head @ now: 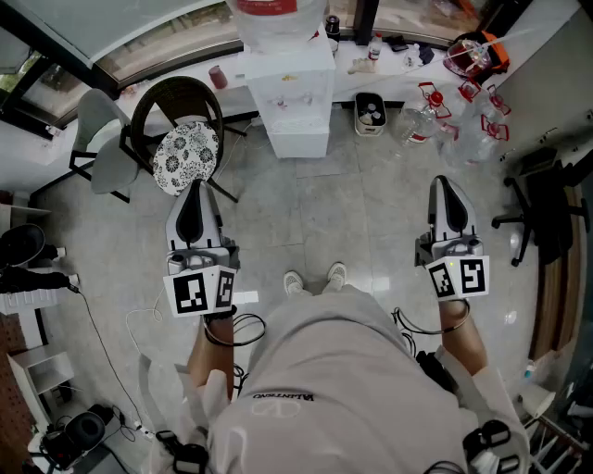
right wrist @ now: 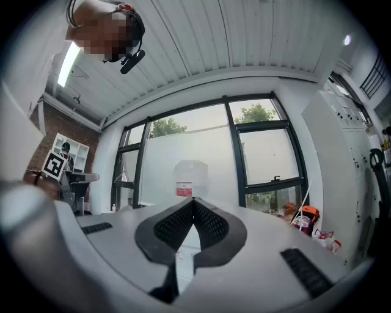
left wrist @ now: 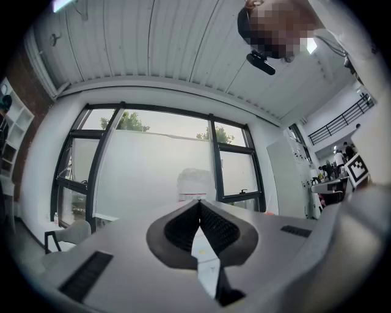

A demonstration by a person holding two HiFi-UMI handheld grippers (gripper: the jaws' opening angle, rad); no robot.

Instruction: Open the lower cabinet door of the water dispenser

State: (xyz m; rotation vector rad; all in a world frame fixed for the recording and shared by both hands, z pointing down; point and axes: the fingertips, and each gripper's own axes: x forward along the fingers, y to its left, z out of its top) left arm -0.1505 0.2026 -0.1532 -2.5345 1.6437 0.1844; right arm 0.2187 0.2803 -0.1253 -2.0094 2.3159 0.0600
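Observation:
The white water dispenser stands against the far window wall, a water bottle on top and its lower cabinet door closed, facing me. My left gripper and right gripper are held out level over the floor, well short of the dispenser and to either side of it. Both are shut with nothing between the jaws. In the left gripper view the jaw tips of the left gripper meet below the distant bottle. The right gripper looks the same, with the bottle straight ahead.
A dark round chair with a patterned cushion stands left of the dispenser, with a grey chair beyond it. A small bin and several empty water jugs lie to the right. A black office chair is at far right. Cables trail at lower left.

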